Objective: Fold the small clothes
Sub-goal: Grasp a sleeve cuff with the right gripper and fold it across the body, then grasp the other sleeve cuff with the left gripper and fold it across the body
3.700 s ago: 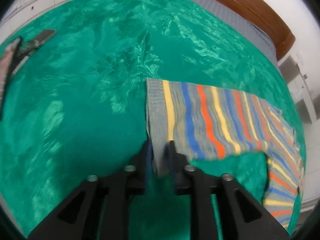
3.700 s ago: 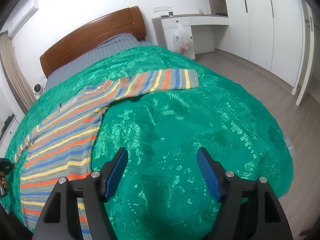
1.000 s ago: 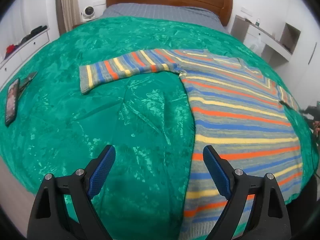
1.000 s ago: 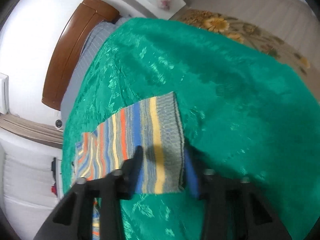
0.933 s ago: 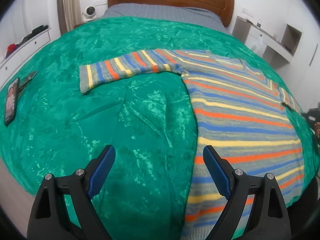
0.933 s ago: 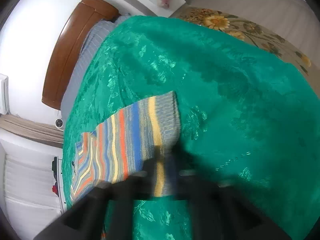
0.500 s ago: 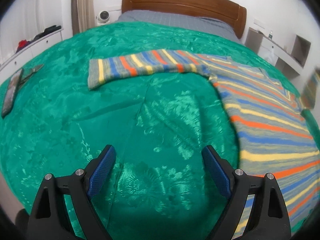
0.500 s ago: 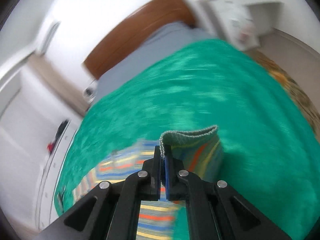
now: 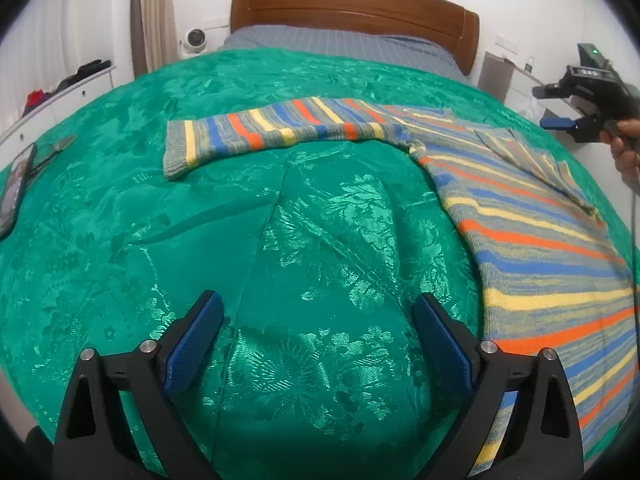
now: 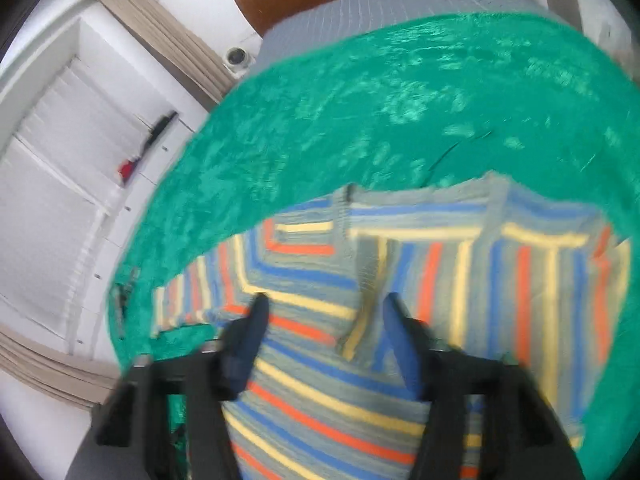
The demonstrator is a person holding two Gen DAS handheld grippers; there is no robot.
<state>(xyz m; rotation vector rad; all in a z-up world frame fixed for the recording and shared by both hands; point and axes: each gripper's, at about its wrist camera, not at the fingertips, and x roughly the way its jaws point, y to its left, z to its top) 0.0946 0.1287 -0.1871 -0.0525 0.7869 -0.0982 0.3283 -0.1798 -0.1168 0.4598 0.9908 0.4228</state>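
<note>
A striped sweater [image 9: 532, 240] in grey, blue, orange and yellow lies flat on the green bedspread [image 9: 280, 240]. Its left sleeve [image 9: 276, 132] stretches out to the left. Its right sleeve [image 9: 532, 164] lies folded over the body. My left gripper [image 9: 316, 336] is open and empty, low over bare bedspread left of the sweater. My right gripper [image 10: 326, 328] is open and empty just above the sweater [image 10: 360, 380], with the folded sleeve [image 10: 520, 280] to its right; it also shows in the left wrist view [image 9: 576, 112] held in a hand at the far right.
A wooden headboard [image 9: 352, 8] and grey sheet [image 9: 340, 46] lie at the bed's far end. A phone [image 9: 16, 188] lies at the bedspread's left edge. White drawers [image 9: 56, 96] stand left of the bed, a white desk [image 9: 520, 76] to its right.
My right gripper carried the right sleeve's cuff over the sweater's body, opened and let it go. My left gripper stayed open and shifted view slightly leftward.
</note>
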